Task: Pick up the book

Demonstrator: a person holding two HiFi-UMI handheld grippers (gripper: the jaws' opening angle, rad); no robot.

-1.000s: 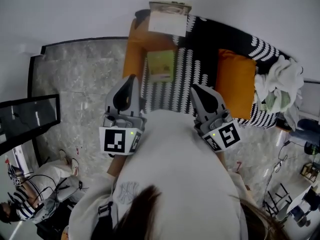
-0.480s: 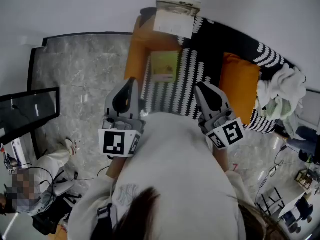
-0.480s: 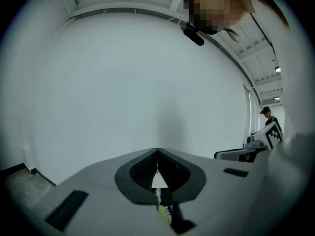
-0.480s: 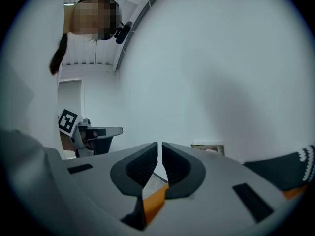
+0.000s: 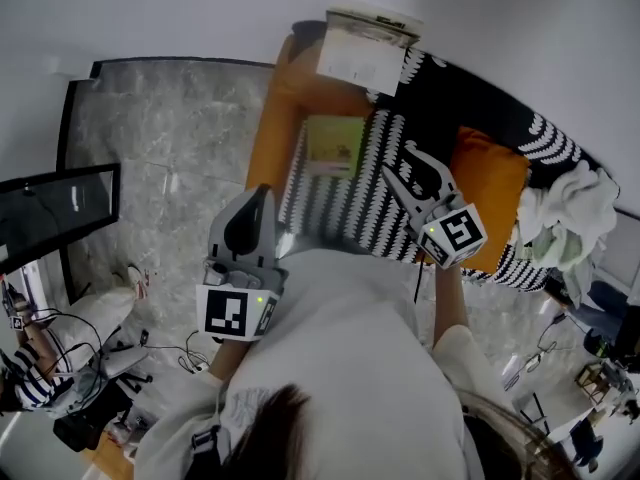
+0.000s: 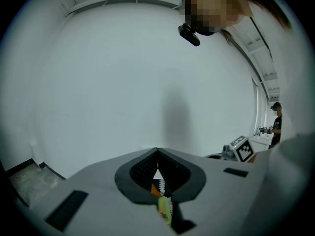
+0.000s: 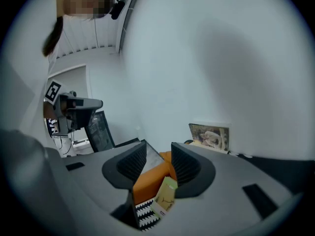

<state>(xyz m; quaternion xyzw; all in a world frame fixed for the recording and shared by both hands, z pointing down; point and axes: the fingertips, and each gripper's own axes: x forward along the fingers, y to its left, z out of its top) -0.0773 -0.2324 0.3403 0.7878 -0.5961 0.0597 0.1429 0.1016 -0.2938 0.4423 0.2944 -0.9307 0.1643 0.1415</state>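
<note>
Since the earlier frame the right gripper (image 5: 400,164) had reached out over the sofa toward the book (image 5: 335,146), while the left gripper (image 5: 262,192) had barely shifted. In the head view, the thin green book lay flat on the black-and-white throw (image 5: 345,203), at about 10 o'clock from the right fingers and clearly apart from them. A larger picture-fronted book (image 5: 362,46) leaned on the wall at 12 o'clock beyond it. In the left gripper view, the left gripper (image 6: 157,152) had its fingers pressed together on nothing, with only a sliver of orange and green showing through the slit. In the right gripper view, the right gripper (image 7: 158,154) had its fingers opening, roughly halfway apart and empty. The book (image 7: 166,194) sat framed low in the gap at 6 o'clock, with the picture-fronted book (image 7: 209,136) off at 2 o'clock. The likely trouble was the soft seat. A flat, thin book on fabric offers little edge, so the fingers could press it into the cushion, skid it along the throw, or pinch cloth with the cover. A half-wide opening might also miss the cover's edge, and drifting too far forward risked the wrong book.
</note>
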